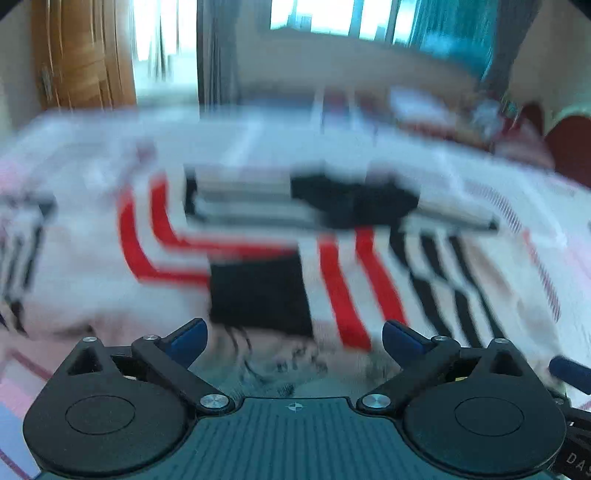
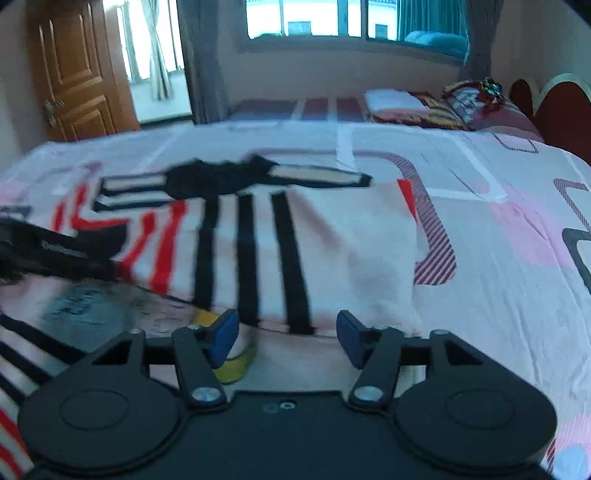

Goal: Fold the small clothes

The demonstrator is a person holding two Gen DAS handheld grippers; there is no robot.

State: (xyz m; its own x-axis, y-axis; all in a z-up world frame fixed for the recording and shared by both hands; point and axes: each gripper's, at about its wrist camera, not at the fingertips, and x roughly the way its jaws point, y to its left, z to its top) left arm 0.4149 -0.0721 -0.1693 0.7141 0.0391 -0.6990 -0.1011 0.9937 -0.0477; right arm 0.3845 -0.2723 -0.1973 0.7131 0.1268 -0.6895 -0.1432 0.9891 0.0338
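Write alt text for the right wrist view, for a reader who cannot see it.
The open right gripper hovers over the near edge of a white garment with black and red stripes, spread on a patterned bedsheet. The left gripper enters from the left edge, blurred. Behind the bed are a wooden door and a window.

Left gripper [image 1: 293,339]: matte black linkage arms, two round black hubs at lower left and lower right of frame, each with a shallow circular recess. Silver screw heads at the pivots. Finger pads [image 1: 186,341] dark blue. Centre plate is ribbed, dark teal-grey, with a small white crosshair mark at its top edge. White lettering "DA" partly visible at the lower right edge. Right gripper [image 2: 282,338]: same black hubs and arms, silver pivot screws, blue pads [image 2: 223,338]; centre plate plain black with two small round fittings near its top edge.
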